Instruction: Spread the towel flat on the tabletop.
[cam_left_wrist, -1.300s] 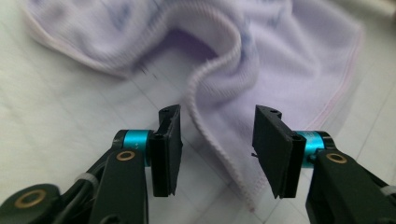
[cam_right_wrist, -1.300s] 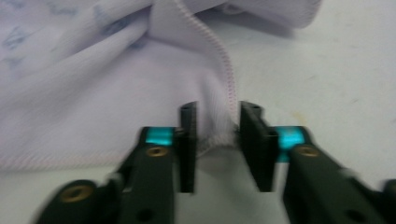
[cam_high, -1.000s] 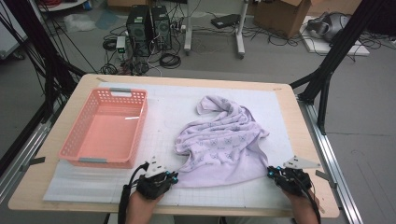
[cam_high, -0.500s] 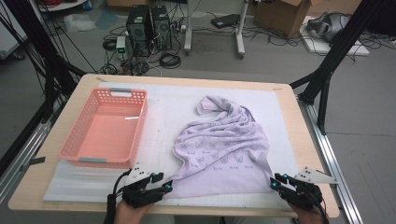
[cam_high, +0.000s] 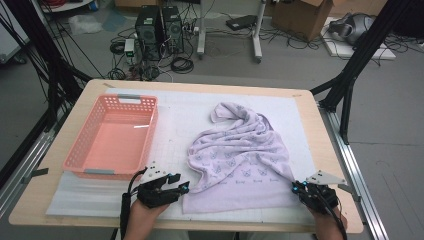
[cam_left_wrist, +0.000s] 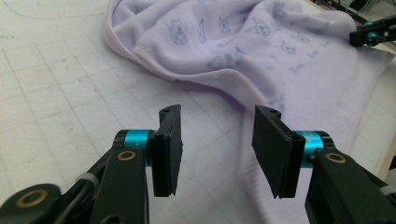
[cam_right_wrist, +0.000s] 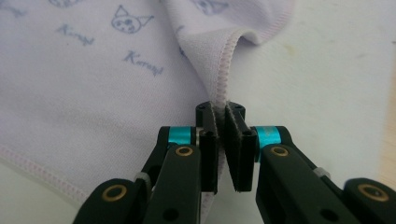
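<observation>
The pale wooden table (cam_high: 330, 150) carries a white gridded mat (cam_high: 180, 115), and on it the lilac printed towel (cam_high: 245, 160) now lies with its near edge drawn out toward the person, flatter and wider along the front than a second ago, while its far end is bunched in folds toward the middle of the mat; the empty pink slatted plastic basket (cam_high: 112, 137) stands to the left of the towel, well apart from it and in the same place as before; the change lies at the two near corners, which the hands have pulled toward the table's front edge; the right gripper (cam_right_wrist: 223, 122) has just closed its jaws and now pinches the stitched hem at the towel's near right corner, the pads pressed together on the cloth; the left gripper (cam_left_wrist: 217, 144) has just opened, its jaws standing apart with nothing between the pads, the towel's near left edge lying on the mat just under and beyond its right jaw; judged from this, the spreading step is half undone on the left: one corner is secured and the other released, so the left hand probably needs a fresh hold on its corner before the towel can be smoothed or folded.
</observation>
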